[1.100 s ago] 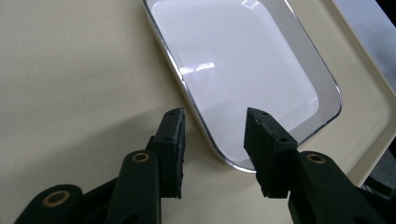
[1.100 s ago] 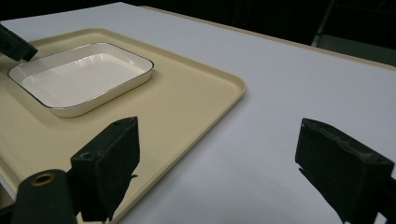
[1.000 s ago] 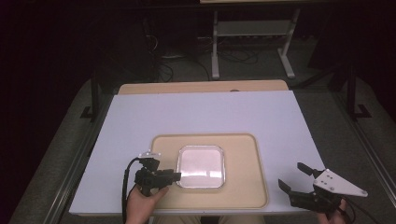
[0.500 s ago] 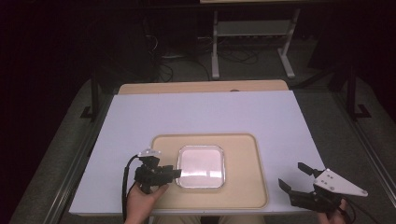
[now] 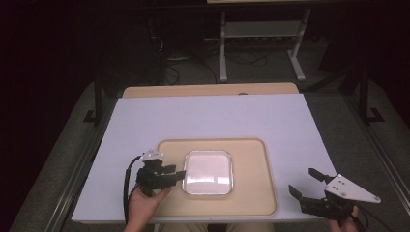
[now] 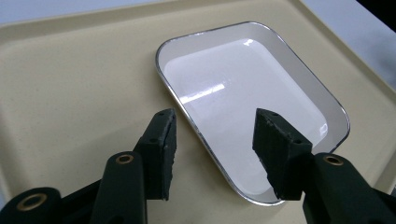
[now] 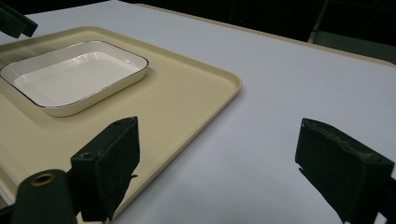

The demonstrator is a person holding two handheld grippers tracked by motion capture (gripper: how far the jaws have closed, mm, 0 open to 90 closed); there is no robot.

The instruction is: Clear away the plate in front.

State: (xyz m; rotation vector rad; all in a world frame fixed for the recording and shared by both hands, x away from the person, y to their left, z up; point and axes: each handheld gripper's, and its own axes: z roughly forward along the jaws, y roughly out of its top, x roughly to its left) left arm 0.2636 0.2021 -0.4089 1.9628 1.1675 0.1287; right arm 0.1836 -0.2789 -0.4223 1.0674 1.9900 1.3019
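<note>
Item: white dish [image 6: 243, 102], on beige tray [image 6: 70, 84], near rim between the parted jaws of left gripper [image 6: 212, 149]. Right gripper [image 7: 215, 163]: jaws wide, empty, beside tray corner. Risk, judged: glazed rim slips from pads; dish skids or tips if clamped off-centre.

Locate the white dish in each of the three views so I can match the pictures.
High view: the white dish lies low and centre, on the left part of the beige tray.
Left gripper view: it runs centre to right, with the left hand-held gripper open astride its near rim.
Right gripper view: upper left, beyond the open right hand-held gripper.
Shared landmark: the beige tray under the dish.
</note>
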